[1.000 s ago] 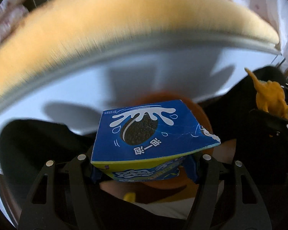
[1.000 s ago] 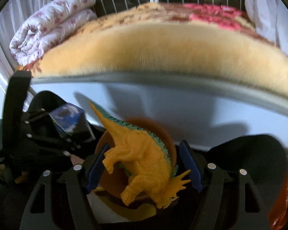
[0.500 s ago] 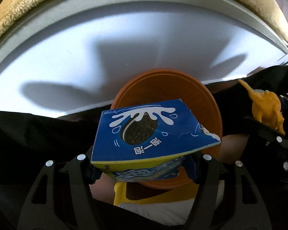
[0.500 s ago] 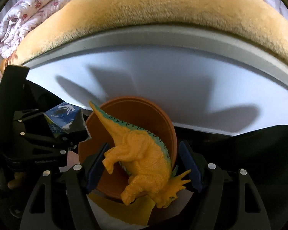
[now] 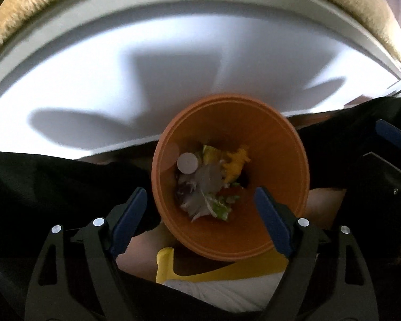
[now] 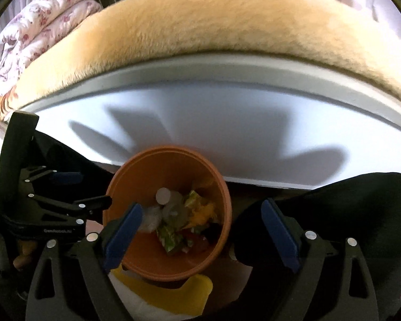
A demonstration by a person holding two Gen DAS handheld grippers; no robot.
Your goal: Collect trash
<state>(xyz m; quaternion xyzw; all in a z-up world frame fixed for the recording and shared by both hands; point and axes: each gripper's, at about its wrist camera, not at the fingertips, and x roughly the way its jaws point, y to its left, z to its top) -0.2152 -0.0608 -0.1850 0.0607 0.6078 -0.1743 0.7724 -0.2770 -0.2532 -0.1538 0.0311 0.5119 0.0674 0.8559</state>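
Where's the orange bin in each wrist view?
Left wrist: orange bin sits just right of centre, lower half, mouth up, between the open jaws of the left gripper.
Right wrist: bin sits left of centre, low in the picture, its left rim behind the left finger of the right gripper.
Shared landmark: the white round disc among the trash inside.

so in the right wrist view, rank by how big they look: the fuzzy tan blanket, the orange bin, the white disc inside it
1. fuzzy tan blanket, spanning nearly the whole width
2. orange bin, much smaller in the frame, though it sits nearer the camera
3. white disc, a small spot among the trash inside the bin
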